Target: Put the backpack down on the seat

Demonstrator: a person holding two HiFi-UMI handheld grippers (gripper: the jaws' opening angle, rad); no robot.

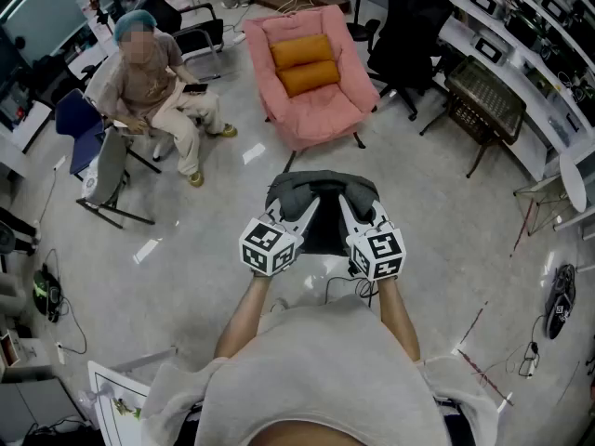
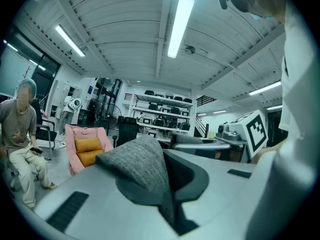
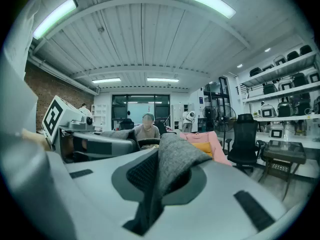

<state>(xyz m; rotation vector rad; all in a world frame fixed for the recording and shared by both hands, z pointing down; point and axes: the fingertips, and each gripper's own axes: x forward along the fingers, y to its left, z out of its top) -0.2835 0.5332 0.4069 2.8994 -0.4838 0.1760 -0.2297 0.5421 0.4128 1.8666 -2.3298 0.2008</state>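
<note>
A dark grey backpack (image 1: 321,193) hangs in the air in front of me, held between both grippers. My left gripper (image 1: 296,214) is shut on a fold of its grey fabric (image 2: 142,166). My right gripper (image 1: 351,214) is shut on another fold of the same fabric (image 3: 172,161). The pink padded seat (image 1: 311,82) with two orange cushions (image 1: 304,63) stands on the floor beyond the backpack, some way off. In the left gripper view the pink seat (image 2: 86,149) is at the left, and in the right gripper view the seat (image 3: 209,145) shows just right of the fabric.
A person (image 1: 153,86) sits on a chair at the upper left. A black office chair (image 1: 409,26) and a dark mesh chair (image 1: 485,100) stand right of the seat. Benches with equipment (image 1: 521,26) line the right side. Cables lie on the grey floor (image 1: 186,258).
</note>
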